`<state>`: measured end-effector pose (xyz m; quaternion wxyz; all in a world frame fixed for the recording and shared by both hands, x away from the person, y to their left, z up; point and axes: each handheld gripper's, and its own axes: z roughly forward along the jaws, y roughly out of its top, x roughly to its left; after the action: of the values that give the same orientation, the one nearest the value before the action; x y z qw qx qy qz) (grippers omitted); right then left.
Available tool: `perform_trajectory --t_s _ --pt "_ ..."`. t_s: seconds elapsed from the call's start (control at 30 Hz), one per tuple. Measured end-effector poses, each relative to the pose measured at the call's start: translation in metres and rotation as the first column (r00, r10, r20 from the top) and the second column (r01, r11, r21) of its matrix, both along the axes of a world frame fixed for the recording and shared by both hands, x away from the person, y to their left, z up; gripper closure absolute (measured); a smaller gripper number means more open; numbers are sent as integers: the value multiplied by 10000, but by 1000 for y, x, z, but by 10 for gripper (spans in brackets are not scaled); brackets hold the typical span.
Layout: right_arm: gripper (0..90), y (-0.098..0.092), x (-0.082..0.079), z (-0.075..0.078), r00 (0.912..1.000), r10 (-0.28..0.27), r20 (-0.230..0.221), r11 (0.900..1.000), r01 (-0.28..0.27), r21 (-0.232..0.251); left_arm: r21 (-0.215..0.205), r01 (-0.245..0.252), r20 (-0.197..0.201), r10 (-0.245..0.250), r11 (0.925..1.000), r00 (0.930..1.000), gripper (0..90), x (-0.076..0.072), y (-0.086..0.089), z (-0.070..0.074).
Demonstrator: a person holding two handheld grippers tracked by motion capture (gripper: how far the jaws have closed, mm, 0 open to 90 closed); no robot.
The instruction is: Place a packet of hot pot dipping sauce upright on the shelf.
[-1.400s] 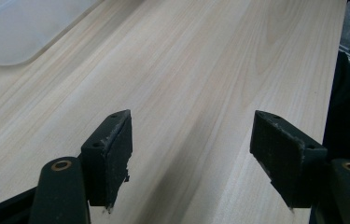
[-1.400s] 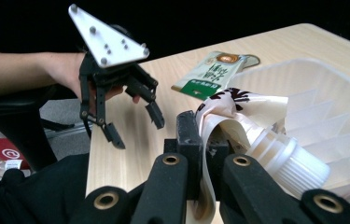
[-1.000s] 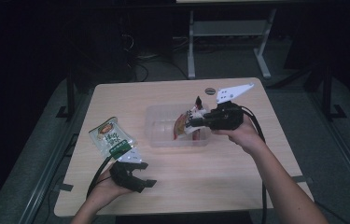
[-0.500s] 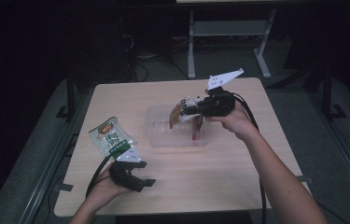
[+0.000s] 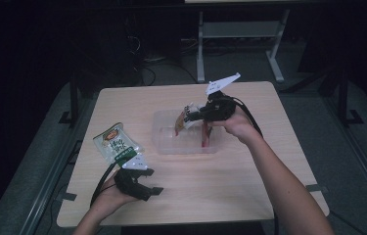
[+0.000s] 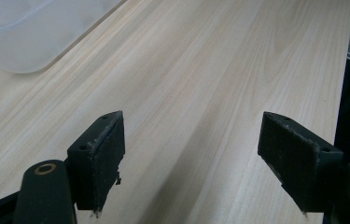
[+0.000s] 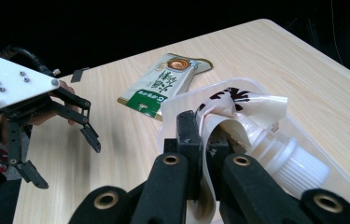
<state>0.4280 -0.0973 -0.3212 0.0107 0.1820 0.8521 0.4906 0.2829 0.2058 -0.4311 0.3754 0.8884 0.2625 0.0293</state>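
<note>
Scene: a person sits at a pale wooden table (image 5: pixel 230 181) in a dark room, with a two-jaw gripper in each hand.
Right gripper (image 5: pixel 187 116): held above the table in the person's right hand, jaws pressed together on a soft spouted pouch (image 7: pixel 238 116).
Spouted pouch: it hangs from the right gripper's jaws, pinched by its crumpled upper film; in the right gripper view the white ribbed cap sits just to the right of the jaws and the dark printed part folds over ahead of them. In the high view it shows as a small brown and white shape (image 5: pixel 180 122) at the jaw tips.
Clear container (image 5: pixel 171 144): a shallow see-through plastic tub on the table, directly under the right gripper and the pouch; the pouch is over its open top, and I cannot tell whether it touches the tub's rim.
Left gripper (image 5: pixel 157 189): low at the near edge of the table in the person's left hand, jaws standing wide apart with only bare wood between them (image 6: pixel 191 154); it holds nothing.
Green snack packet (image 5: pixel 115 143): lies flat on the table just beyond the left gripper, well to the left of the right gripper and outside the tub; in the right gripper view it lies ahead of the jaws (image 7: pixel 165 86), past the tub's edge.
Space between grippers: the two are well apart, the tub lying between them, nearer the right one.
</note>
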Motion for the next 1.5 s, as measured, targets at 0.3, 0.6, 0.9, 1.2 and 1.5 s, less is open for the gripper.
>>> perform_trajectory --t_s 0.3,0.6,0.9,1.2,1.5 --pt "893 10 4 -8 9999 87 71 9990 -84 -446 -93 16 42 -15 10000 10000 225 0 1 0" --pt "893 14 6 -14 9999 126 -46 9965 -129 -826 -82 87 -1 -87 9999 10000 225 1 0 -1" --pt "892 21 9 -21 9998 125 -177 9949 -142 -1002 -57 111 2 -111 9999 9999 225 2 1 -1" --pt "891 28 13 -26 9997 153 -210 9932 -177 -1154 -57 120 -183 -121 9999 9998 225 1 -1 -3" --pt "890 35 16 -32 9993 65 -374 9903 -116 -1384 23 227 -170 -226 9997 9996 225 2 -2 -3"
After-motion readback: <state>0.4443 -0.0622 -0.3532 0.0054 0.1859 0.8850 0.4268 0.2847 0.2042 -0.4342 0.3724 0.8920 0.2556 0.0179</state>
